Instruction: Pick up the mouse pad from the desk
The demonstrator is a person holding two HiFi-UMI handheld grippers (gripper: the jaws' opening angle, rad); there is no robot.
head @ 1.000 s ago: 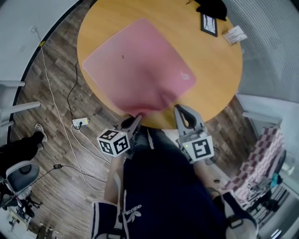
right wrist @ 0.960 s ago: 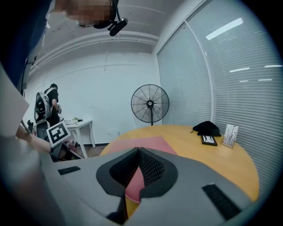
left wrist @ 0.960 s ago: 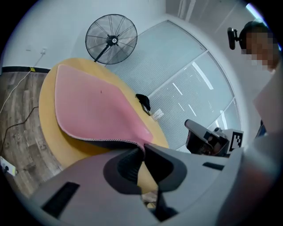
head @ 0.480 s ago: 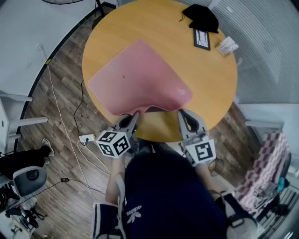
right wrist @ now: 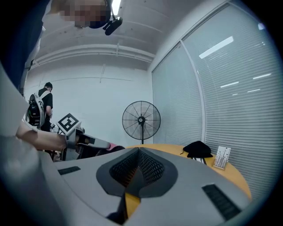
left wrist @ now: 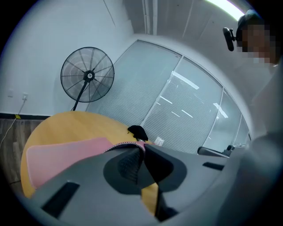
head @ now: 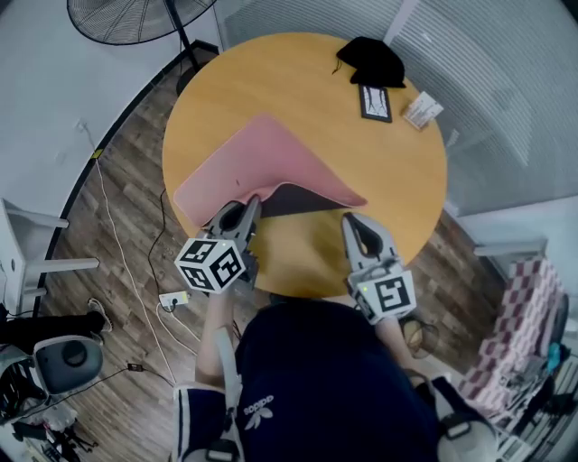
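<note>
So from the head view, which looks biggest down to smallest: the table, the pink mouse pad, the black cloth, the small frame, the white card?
Largest first:
1. table
2. mouse pad, one edge lifted
3. black cloth
4. frame and white card: these look about alike, so I won't rank them.

I can't read the small card (head: 421, 110); the floor fan (head: 135, 20) is cut off above; the raised mouse pad (head: 262, 158) hides the table (head: 298, 72) beneath.
</note>
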